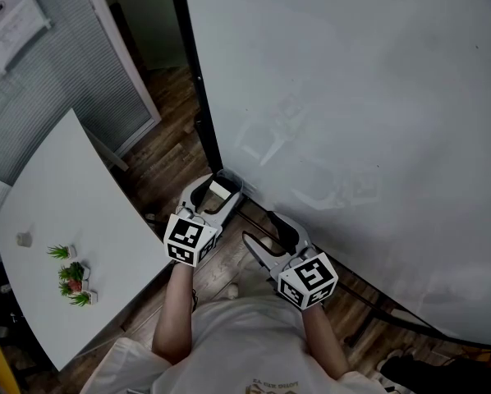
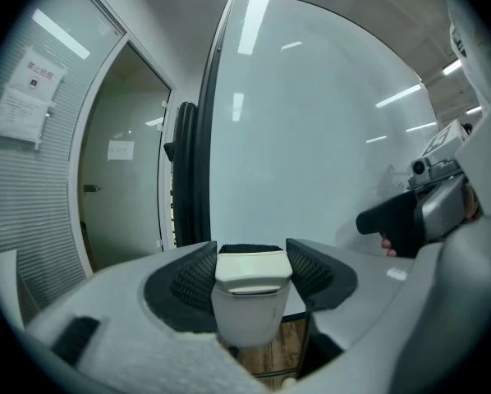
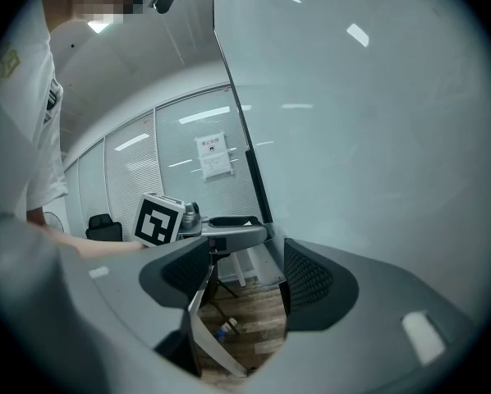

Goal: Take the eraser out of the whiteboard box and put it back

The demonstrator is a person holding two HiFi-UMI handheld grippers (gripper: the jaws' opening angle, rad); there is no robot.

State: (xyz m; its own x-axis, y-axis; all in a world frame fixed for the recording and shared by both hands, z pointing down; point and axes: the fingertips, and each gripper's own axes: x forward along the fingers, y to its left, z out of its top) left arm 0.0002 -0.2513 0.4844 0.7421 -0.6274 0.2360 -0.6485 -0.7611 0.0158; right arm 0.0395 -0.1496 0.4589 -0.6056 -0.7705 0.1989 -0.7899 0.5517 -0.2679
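The eraser (image 2: 247,294) sits between the pads of the left claw (image 2: 252,257), which is clenched on its two sides.

- **Left gripper view:** The eraser is seen end-on. It has a cream cap above and a paler body that hangs below the pads, so its long axis reads as roughly vertical. A dark strip shows along its far top edge, on the side facing the whiteboard (image 2: 311,138).
- **Head view:** Only a small white face of the eraser (image 1: 221,191) shows inside the left claw (image 1: 221,185), low at the whiteboard's left edge and above the wooden floor (image 1: 167,154). The long axis cannot be told here.
- **Right claw (image 3: 245,269):** Released and empty, with only floor showing through the gap. Its view alone shows the left gripper's marker cube (image 3: 159,218).
- **Head view only:** The right claw (image 1: 266,232) is just beside the left. A white worktop (image 1: 73,203) carries small plants (image 1: 71,276).
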